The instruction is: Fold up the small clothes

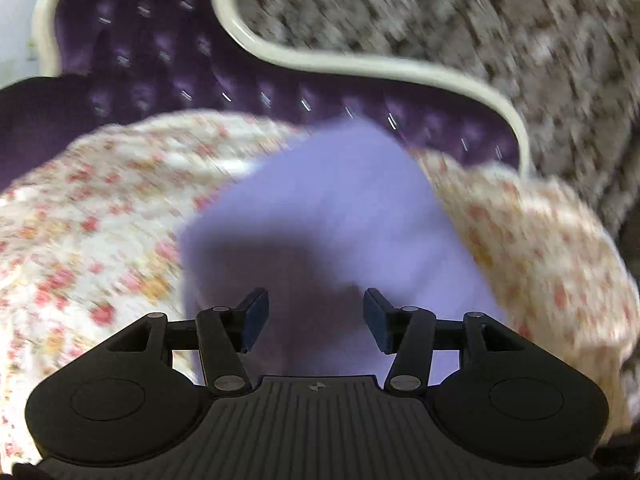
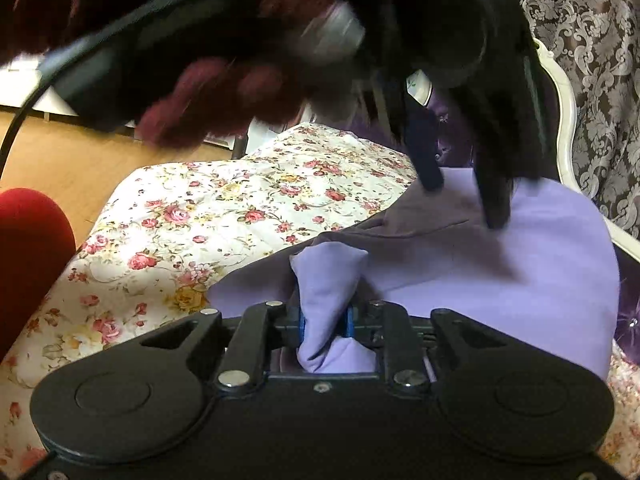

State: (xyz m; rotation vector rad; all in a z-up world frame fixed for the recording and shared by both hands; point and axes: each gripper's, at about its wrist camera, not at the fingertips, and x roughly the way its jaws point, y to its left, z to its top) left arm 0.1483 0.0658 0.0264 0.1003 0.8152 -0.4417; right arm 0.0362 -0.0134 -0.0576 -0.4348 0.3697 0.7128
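Nearest the right wrist camera, the right gripper (image 2: 325, 322) has its blue-padded jaws pinched on a bunched fold of the small lavender cloth garment (image 2: 520, 272), with a tuft of the fabric poking up between them. From there the garment spreads away to the far right over the cream floral-print bedspread (image 2: 224, 208), reaching toward the purple tufted headboard with its white curved frame (image 2: 568, 112). At its far edge the left gripper (image 2: 464, 204), seen from outside as a dark blurred shape, points down at the fabric. In the left wrist view the left gripper (image 1: 316, 316) has its jaws standing apart with nothing between them, hovering over the garment (image 1: 328, 200); whether the pads touch it I cannot tell. A hand in a dark red fuzzy glove or sleeve (image 2: 216, 96) carries that tool. The cloth looks thin, light and limp, so it should drape and crease easily, slide a little on the bedspread, and sag from any single pinch. It is best taken at an edge or corner, with a second hold on the opposite corner so the fold stays straight. A patterned grey curtain (image 2: 600, 40) hangs beyond the headboard.
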